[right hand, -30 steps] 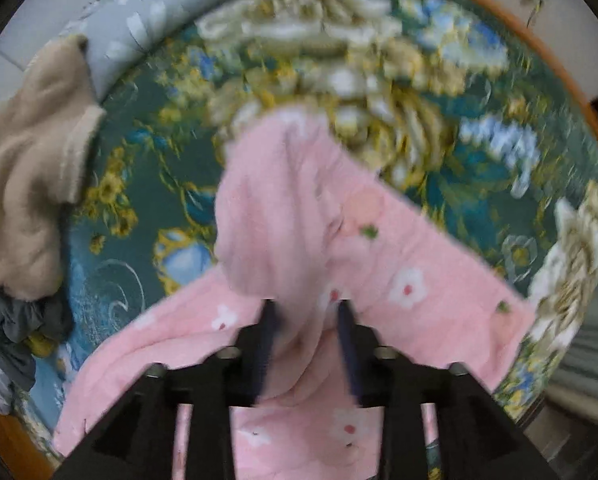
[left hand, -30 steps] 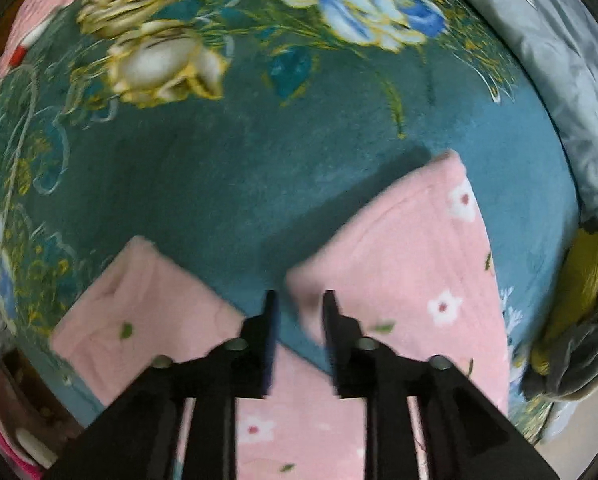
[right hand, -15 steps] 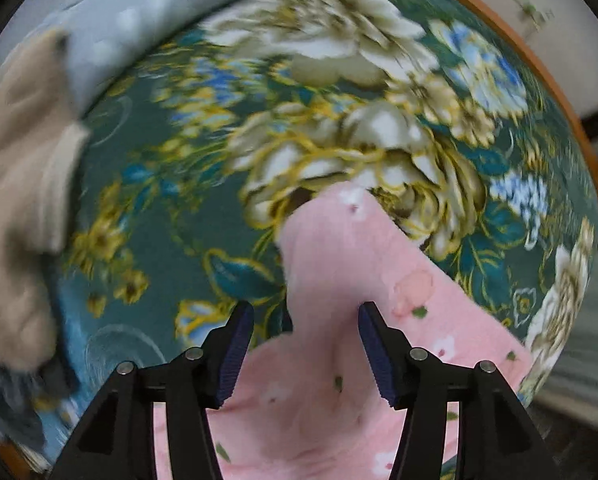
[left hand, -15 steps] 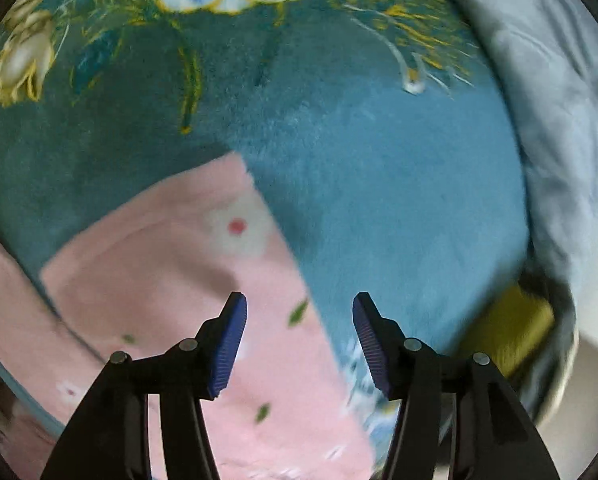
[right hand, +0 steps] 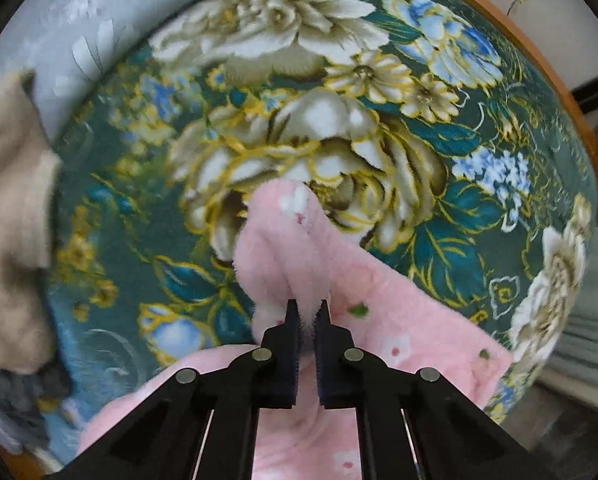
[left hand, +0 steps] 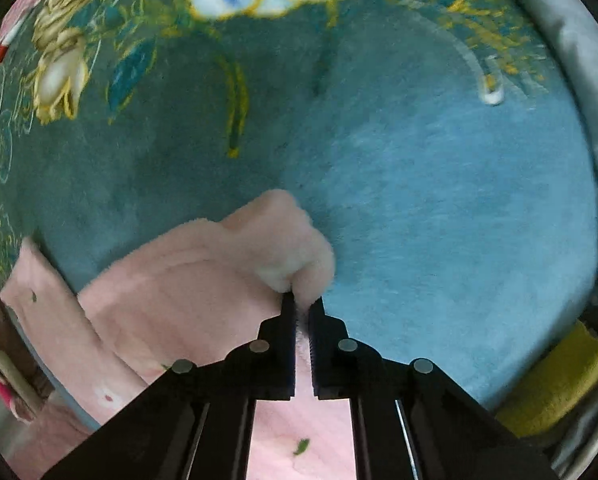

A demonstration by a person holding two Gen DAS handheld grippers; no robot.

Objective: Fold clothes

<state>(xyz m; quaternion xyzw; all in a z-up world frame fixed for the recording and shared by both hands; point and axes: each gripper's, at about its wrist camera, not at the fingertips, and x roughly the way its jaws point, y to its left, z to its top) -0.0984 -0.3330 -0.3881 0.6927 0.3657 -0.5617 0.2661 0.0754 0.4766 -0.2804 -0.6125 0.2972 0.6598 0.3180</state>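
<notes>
Both my tongs are pinched on the pink fleece garment [left hand: 187,280].

My left tongs [left hand: 303,304] grip a bunched corner at lower centre; my right tongs [right hand: 308,308] clamp a raised fold, floral blanket [right hand: 439,280] behind.

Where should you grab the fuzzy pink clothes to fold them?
By the corners, as now: the left gripper and right gripper each pinch a bunched corner of the pink garment. Probably best to come in low from its near edge, since the corners stick out over the flowered blanket.
</notes>
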